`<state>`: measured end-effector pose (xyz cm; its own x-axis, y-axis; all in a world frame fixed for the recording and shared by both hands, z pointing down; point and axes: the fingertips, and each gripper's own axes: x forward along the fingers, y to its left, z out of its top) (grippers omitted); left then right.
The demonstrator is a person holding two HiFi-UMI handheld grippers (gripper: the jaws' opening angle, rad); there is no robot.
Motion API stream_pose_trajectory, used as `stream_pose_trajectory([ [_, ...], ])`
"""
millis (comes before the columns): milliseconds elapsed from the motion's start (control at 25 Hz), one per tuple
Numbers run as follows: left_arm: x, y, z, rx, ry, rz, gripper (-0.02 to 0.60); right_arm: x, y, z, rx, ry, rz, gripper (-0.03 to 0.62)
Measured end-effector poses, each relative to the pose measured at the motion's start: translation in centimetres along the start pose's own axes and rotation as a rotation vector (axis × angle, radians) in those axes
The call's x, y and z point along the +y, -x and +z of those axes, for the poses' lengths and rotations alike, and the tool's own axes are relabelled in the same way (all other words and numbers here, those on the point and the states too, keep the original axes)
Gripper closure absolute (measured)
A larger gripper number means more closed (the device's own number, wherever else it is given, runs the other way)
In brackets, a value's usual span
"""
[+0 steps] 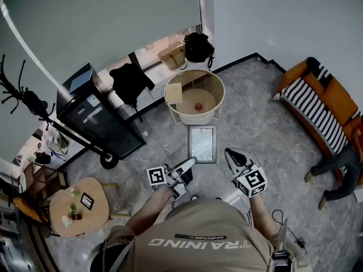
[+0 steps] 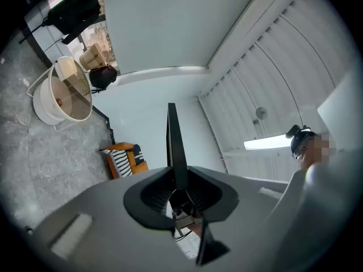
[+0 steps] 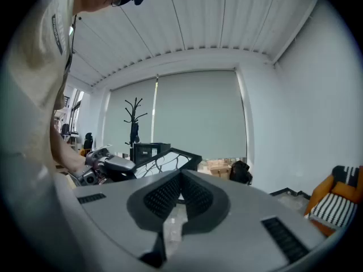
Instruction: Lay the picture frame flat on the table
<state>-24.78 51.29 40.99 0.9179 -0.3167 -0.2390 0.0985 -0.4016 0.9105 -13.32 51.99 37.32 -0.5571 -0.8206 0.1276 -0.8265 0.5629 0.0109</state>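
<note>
In the head view a dark-edged picture frame (image 1: 202, 143) with reflecting glass hangs over the grey floor, in front of a round table (image 1: 211, 81) with a white wire base. My left gripper (image 1: 191, 162) is shut on the frame's near left corner. In the left gripper view the frame (image 2: 172, 135) shows edge-on as a thin black blade running up from between the jaws of that gripper (image 2: 180, 183). My right gripper (image 1: 228, 152) sits just right of the frame, apart from it, jaws together and holding nothing. The right gripper view shows the frame (image 3: 170, 162) beyond its closed tips (image 3: 180, 177).
Inside the round table lie a pale card (image 1: 173, 93) and a small red ball (image 1: 198, 106). A black cabinet (image 1: 99, 118) and coat rack (image 1: 22, 98) stand at the left, an orange sofa (image 1: 320, 103) at the right, beside a person's legs (image 1: 334, 174). A small wooden table (image 1: 79, 205) is near left.
</note>
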Motion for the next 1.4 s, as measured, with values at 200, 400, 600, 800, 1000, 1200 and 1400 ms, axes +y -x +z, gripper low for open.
stream_pose_trajectory([
  [200,0.7,-0.1,0.2,-0.013,0.005,0.0,0.506,-0.5,-0.4,-0.2,0.0,-0.005,0.009,0.588],
  [400,1.3,1.0,0.5,-0.007,0.029,0.005,0.506,0.0,-1.4,-0.8,0.007,-0.012,0.004,0.588],
  [600,2.2,1.5,1.1,0.014,0.031,0.008,0.506,0.2,-2.2,-1.4,0.024,0.019,-0.026,0.588],
  [800,2.8,1.5,1.9,0.043,0.031,-0.011,0.506,0.2,-2.5,-3.5,0.054,-0.052,-0.065,0.586],
  [1000,3.5,2.0,2.6,0.071,0.058,-0.018,0.506,0.3,-3.3,-4.3,0.075,-0.083,-0.104,0.586],
  [1200,4.5,1.4,2.9,0.102,0.074,-0.019,0.506,-0.5,-3.2,-5.1,0.099,-0.086,-0.122,0.586],
  [1400,6.2,-0.8,4.0,0.078,0.116,-0.024,0.506,-3.8,-3.5,-5.7,0.078,-0.147,-0.148,0.586],
])
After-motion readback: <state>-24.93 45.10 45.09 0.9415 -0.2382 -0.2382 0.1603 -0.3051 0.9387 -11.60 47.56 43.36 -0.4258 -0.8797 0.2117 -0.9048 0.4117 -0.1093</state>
